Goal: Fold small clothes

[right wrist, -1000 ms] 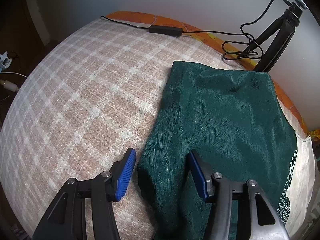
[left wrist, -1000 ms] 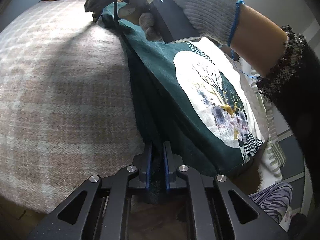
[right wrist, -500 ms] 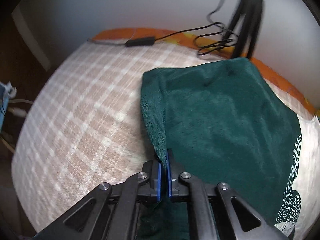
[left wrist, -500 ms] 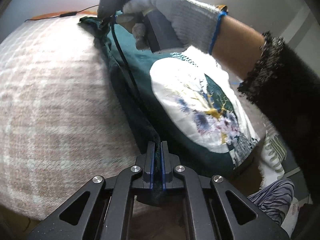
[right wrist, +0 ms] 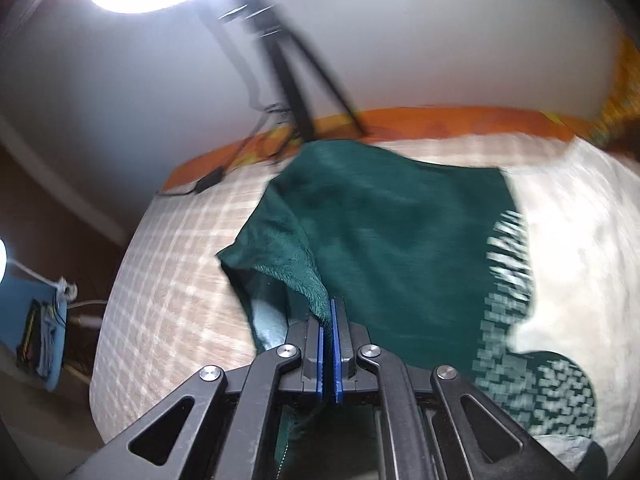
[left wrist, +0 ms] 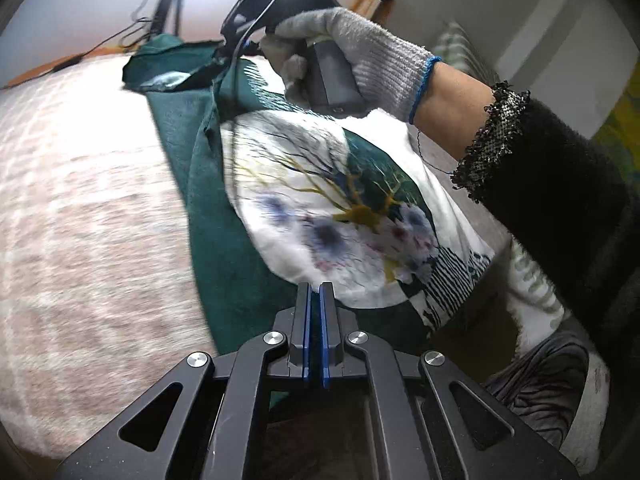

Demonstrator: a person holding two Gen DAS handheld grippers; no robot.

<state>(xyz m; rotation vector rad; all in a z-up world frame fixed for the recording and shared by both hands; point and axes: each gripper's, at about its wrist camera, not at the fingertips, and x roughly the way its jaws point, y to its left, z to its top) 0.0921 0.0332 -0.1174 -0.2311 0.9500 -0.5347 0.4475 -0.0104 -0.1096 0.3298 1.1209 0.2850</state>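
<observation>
A dark green garment with a round white tree-and-flower print lies on the plaid blanket. My left gripper is shut on the garment's near edge, with green cloth showing below the pads. In the right wrist view my right gripper is shut on a lifted side edge of the same garment, and a fold hangs from the pads. A gloved hand holds that right gripper above the far end of the garment.
A tripod and a cable with an adapter stand at the bed's orange far edge. Striped cloths lie to the right of the garment. A blue object sits low at the left.
My right gripper closed on the garment's side edge and lifted it, carrying it over the cloth. My left gripper kept its hold and moved the near edge the same way.
</observation>
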